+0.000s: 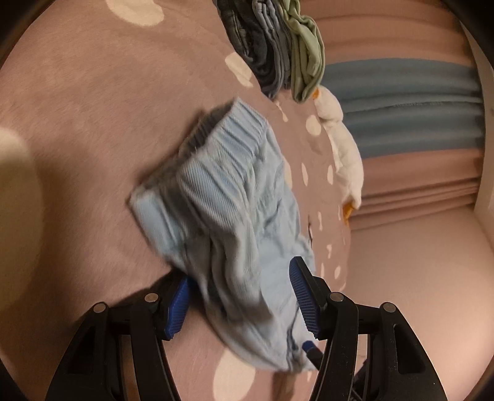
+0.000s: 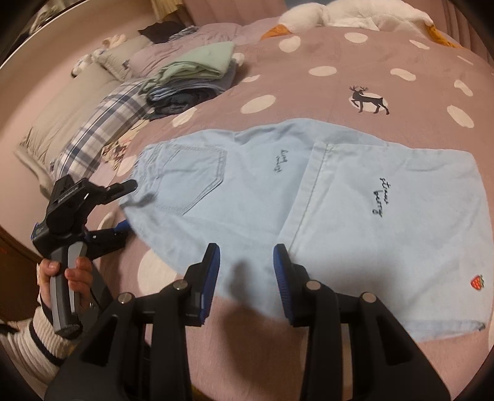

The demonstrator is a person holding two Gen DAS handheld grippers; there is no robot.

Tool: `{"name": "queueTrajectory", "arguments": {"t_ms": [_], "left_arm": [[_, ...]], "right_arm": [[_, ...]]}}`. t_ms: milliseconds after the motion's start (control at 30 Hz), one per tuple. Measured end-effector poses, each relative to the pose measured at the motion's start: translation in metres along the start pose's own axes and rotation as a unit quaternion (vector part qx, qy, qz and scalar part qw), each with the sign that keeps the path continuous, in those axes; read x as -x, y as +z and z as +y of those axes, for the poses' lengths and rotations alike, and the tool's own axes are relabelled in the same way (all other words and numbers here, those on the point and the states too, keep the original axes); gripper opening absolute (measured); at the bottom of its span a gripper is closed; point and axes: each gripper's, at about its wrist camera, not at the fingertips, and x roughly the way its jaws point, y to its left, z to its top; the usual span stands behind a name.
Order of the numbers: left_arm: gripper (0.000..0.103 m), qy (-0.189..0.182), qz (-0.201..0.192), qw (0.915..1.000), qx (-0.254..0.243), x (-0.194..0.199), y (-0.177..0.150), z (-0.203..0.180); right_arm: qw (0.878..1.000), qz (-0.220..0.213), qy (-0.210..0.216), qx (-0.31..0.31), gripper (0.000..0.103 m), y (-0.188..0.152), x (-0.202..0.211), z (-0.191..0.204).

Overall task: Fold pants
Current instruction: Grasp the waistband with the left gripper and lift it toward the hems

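Both tongs gape level over pants.

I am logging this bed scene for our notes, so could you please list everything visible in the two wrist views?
Pants: one, light blue, spread on the bedspread, a leg folded across.
Bedspread: one, mauve with white dots and a deer print, under everything.
Folded clothes stack: one pile, green on top, blue and grey below, behind the pants.
Plush goose: one, white with orange bill, at the far edge.
Plaid pillow: one, blue and white, left of the stack.
Left gripper: black with blue pads, open around the pants' edge.
Right gripper: black with blue pads, open over the near hem.
Left hand: one, striped sleeve, holding the left gripper's handle.
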Motion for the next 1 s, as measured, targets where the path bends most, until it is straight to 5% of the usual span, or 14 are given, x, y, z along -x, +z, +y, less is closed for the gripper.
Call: {"name": "queueTrajectory", "arguments": {"t_ms": [233,367,600,800,1000], "left_arm": [[0.06,0.014,-0.002,0.9992,-0.037,-0.017,0.011,-0.008],[0.031,0.05,0.01,0.9965,-0.067,-0.019,0.011,-0.004],[0.028,0.042,0.015,0.9963,-0.073,-0.014,0.009,0.006],[0.028,0.044,0.018,0.9961,-0.074,-0.012,0.009,0.005],[0.028,0.049,0.02,0.9958,-0.074,-0.018,0.013,0.0]], "right_arm": [[1.0,-0.005,-0.023,-0.008,0.037,0.043,-0.024,-0.009],[0.999,0.015,-0.044,-0.002,0.033,0.064,-0.053,-0.011],[0.992,0.055,-0.108,0.031,0.021,0.086,-0.094,-0.006],[0.99,0.072,-0.113,0.035,0.02,0.082,-0.088,-0.002],[0.99,0.087,-0.102,0.053,0.021,0.035,-0.065,0.023]]}}
